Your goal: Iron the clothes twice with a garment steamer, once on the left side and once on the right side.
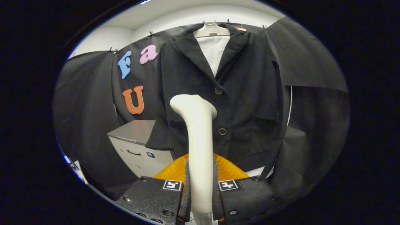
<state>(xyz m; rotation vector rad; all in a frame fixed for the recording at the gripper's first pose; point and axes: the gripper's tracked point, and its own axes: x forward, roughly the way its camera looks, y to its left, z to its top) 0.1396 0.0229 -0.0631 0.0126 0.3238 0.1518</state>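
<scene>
Fingers (200, 190) closed on the steamer (199, 150), one pressing each side of its pale upright handle, with the orange base part just behind them. Steamer head (192, 106) raised and angled left, standing before the jacket (243, 103) about level with its two front buttons; contact with the cloth not determinable. Jacket dark, buttoned, hung on a pale hanger (212, 29) against the far wall, with a white lining or shirt (214, 51) showing at the open collar. Grey cabinet (137, 147) with a drawer handle low and left, partly behind the jacket's left hem. Stage judged early: tool already grasped and brought up facing the garment near its centre line, but nothing to show either side pressed. Left to do, by this view: one pass down the left panel, one down the right. No steam visible at the head.
</scene>
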